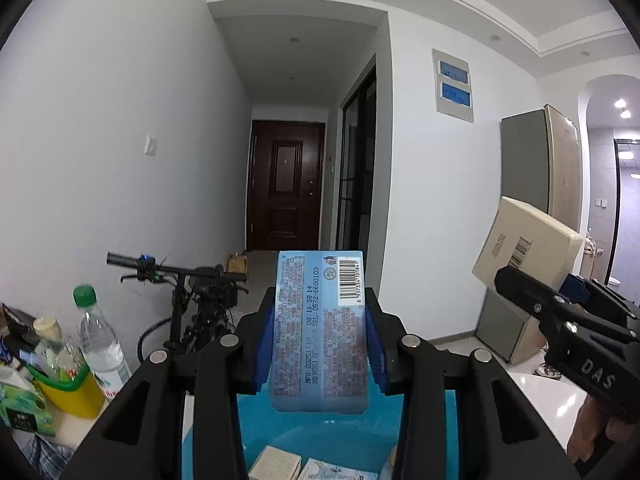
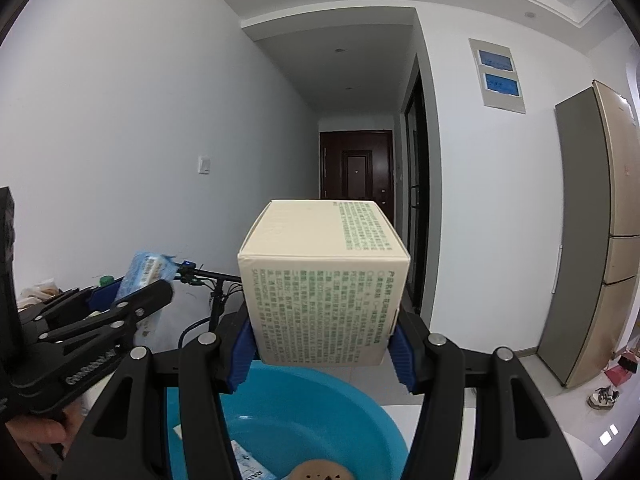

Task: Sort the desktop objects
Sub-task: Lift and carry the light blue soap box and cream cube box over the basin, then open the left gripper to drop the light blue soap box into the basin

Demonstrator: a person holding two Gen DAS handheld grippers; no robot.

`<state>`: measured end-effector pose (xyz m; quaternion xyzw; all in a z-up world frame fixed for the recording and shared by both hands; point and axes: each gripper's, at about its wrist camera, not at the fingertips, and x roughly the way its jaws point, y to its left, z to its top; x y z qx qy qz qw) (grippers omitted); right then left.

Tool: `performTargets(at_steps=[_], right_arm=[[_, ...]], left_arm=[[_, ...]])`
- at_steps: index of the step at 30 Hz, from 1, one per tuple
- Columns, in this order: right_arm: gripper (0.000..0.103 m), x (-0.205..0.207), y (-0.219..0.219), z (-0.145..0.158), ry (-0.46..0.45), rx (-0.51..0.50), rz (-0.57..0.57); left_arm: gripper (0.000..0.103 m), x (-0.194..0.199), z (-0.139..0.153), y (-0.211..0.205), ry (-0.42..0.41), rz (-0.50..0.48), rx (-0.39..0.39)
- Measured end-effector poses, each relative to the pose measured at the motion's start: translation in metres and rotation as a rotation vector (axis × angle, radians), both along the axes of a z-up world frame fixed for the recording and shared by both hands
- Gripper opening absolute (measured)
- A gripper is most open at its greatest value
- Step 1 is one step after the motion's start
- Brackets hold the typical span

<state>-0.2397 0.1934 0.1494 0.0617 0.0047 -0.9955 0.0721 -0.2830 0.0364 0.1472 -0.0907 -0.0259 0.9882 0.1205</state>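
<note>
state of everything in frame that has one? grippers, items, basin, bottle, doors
left gripper: shut on blue packet
blue packet: held upright above basin
right gripper: shut on cream box
cream box: held, tilted, above basin
blue basin: holds several small items
water bottle: capped, upright
front door: closed

The left gripper [image 1: 320,344] holds a light blue tissue pack [image 1: 320,332] upright between its blue-padded fingers [image 1: 264,344], barcode side facing the camera, above a blue basin [image 1: 288,432] — a beige box [image 1: 276,462] and another pale blue pack [image 1: 340,472] lie inside it. At right the right gripper [image 1: 532,292] clasps a tilted cream box [image 1: 524,244]. On the table [image 1: 68,424] at left stand a green-capped water bottle [image 1: 100,340] and a yellow cup [image 1: 72,388] — just beside each other.
</note>
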Motion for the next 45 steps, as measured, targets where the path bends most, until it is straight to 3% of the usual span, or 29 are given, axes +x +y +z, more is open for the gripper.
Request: performTargets(at_steps=[9, 18, 26, 32, 36, 42, 45], right_arm=[[0.056, -0.007, -0.001, -0.001, -0.019, 0.014, 0.001], [0.056, -0.038, -0.005, -0.02, -0.21, 0.016, 0.017], [0.056, -0.067, 0.007, -0.04, -0.387, -0.001, -0.006], [0.056, -0.082, 0.015, -0.055, -0.497, 0.032, -0.012], [0.056, -0.091, 0.019, -0.065, -0.576, 0.023, 0.03], [0.056, -0.095, 0.008, -0.085, -0.666, 0.13, 0.059], [0.056, -0.096, 0.004, -0.091, -0.685, 0.136, 0.083]], left_arm=[[0.041, -0.007, -0.003, -0.006, -0.048, 0.009, -0.008], [0.041, -0.063, -0.042, -0.02, -0.36, -0.008, 0.035], [0.041, -0.09, -0.076, -0.002, -0.49, -0.016, -0.057], [0.041, -0.101, -0.102, 0.013, -0.634, -0.104, -0.063], [0.041, -0.104, -0.111, 0.018, -0.68, -0.124, -0.069], [0.041, -0.112, -0.131, 0.028, -0.797, -0.163, -0.09], [0.041, -0.114, -0.141, 0.035, -0.843, -0.175, -0.117]])
